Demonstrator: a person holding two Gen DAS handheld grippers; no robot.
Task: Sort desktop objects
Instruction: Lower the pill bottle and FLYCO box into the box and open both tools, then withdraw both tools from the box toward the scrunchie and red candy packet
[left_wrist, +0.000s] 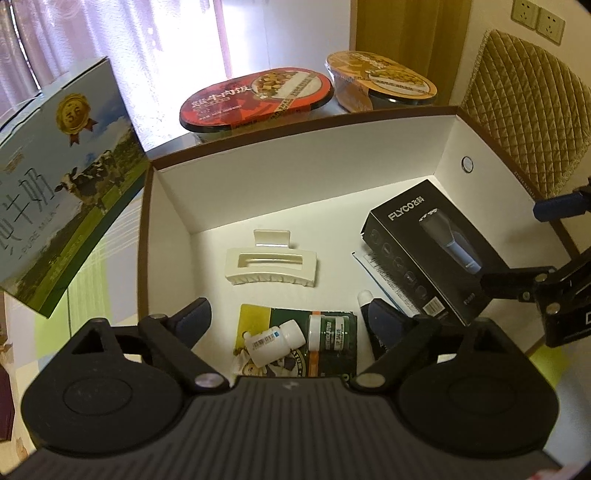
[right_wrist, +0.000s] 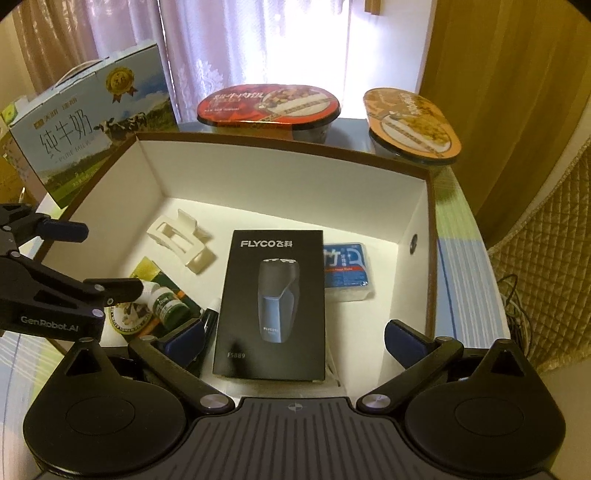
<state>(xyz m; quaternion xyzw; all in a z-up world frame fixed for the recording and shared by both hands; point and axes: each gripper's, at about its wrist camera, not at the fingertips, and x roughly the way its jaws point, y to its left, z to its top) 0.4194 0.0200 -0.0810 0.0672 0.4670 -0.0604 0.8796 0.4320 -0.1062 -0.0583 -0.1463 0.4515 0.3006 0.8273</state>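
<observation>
A white-lined storage box with a brown rim (left_wrist: 295, 127) (right_wrist: 295, 146) holds the sorted items. My left gripper (left_wrist: 290, 321) (right_wrist: 94, 258) hangs open over its near left part, above a white pill bottle (left_wrist: 275, 341), a green jar (left_wrist: 328, 332) (right_wrist: 168, 304) and a printed card (left_wrist: 258, 317). A cream hair claw (left_wrist: 271, 267) (right_wrist: 181, 245) lies farther in. My right gripper (right_wrist: 295, 341) (left_wrist: 513, 245) is open, its fingers on either side of a black FLYCO shaver box (right_wrist: 273, 306) (left_wrist: 424, 254) without touching it. A blue packet (right_wrist: 345, 269) lies beside the box.
A milk carton (left_wrist: 59, 192) (right_wrist: 88, 129) stands left of the box. Two sealed meal bowls, red (left_wrist: 255, 99) (right_wrist: 267, 105) and orange (left_wrist: 382, 77) (right_wrist: 412, 122), sit behind it. A quilted chair back (left_wrist: 528, 125) is on the right. A dark tube with a white cap (left_wrist: 365, 299) lies by the shaver box.
</observation>
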